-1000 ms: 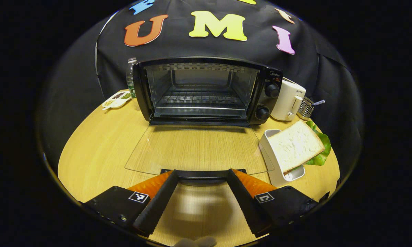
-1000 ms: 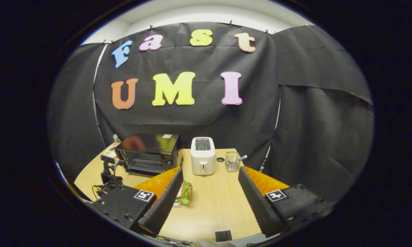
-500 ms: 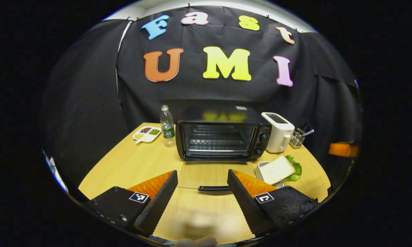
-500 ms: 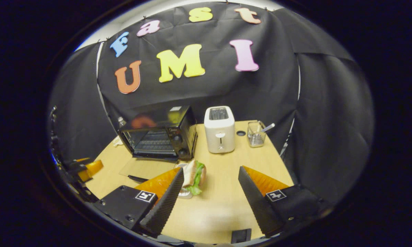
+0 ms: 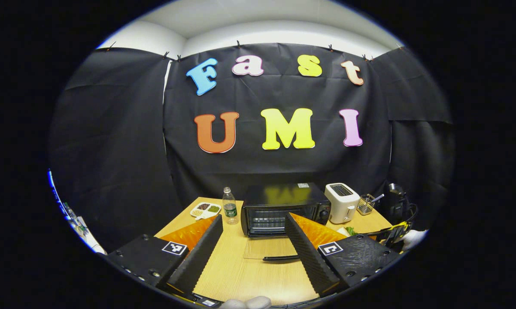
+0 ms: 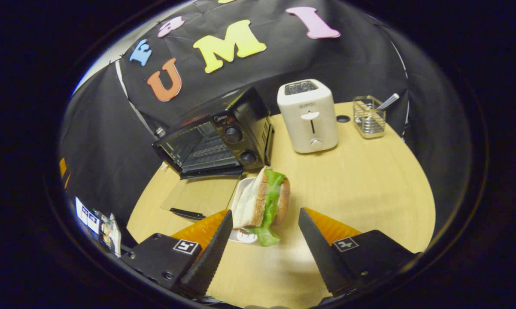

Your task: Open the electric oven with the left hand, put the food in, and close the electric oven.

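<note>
We judge the step in hand to be the pick-up of the food, since the electric oven (image 6: pixel 215 139) already stands with its glass door (image 6: pixel 202 197) folded flat onto the surface (image 6: pixel 361 180) at centre left of the right gripper view. Our right tool (image 6: pixel 264 234) is spread wide and holds nothing; the sandwich (image 6: pixel 264 201) stands on edge in a small white tray (image 6: pixel 241 234) just above the gap between the fingers, nearer the left finger, at lower centre of the frame. To do this well we should centre the sandwich between the fingers first, then close across the two bread faces so the lettuce stays trapped, pressing gently because soft bread will likely crush. We should lift straight out of the tray so it does not drag along, and carry the food over the lowered door without knocking its dark handle. In the left gripper view our left tool (image 5: pixel 251 246) is also spread and empty, well back from the oven at lower centre, and should keep clear. The white toaster (image 6: pixel 308 116) stands to the right of the oven.
</note>
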Tool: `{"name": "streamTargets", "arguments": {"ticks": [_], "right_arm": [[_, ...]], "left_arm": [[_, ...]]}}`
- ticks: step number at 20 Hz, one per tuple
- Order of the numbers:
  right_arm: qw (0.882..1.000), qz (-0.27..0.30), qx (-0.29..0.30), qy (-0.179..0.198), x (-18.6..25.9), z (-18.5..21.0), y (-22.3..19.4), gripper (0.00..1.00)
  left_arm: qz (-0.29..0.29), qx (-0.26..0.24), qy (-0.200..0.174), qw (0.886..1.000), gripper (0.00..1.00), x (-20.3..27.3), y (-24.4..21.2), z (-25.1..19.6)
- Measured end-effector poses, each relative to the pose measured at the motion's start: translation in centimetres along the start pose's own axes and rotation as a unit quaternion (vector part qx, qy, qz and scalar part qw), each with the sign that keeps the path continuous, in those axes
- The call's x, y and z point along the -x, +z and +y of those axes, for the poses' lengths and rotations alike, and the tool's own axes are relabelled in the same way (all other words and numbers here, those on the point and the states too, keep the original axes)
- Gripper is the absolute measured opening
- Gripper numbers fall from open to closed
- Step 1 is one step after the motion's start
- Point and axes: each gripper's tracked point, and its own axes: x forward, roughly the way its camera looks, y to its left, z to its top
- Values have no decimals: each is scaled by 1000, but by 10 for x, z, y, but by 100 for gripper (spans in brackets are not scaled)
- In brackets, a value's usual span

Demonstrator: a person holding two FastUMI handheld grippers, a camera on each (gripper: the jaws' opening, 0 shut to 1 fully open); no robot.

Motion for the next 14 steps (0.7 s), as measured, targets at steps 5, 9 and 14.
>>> {"name": "streamTargets", "arguments": {"ticks": [5,9,14], "right_arm": [[999,33,1,28,-31,-4,11,86],[997,50,-10,57,-38,-9,11,59],[993,56,-33,101,-35,4,22,38]], "left_arm": [[-3,4,20,1000,95,9,17,-13],[6,11,42,999,95,12,17,-30],[20,14,60,998,87,14,13,-45]]}}
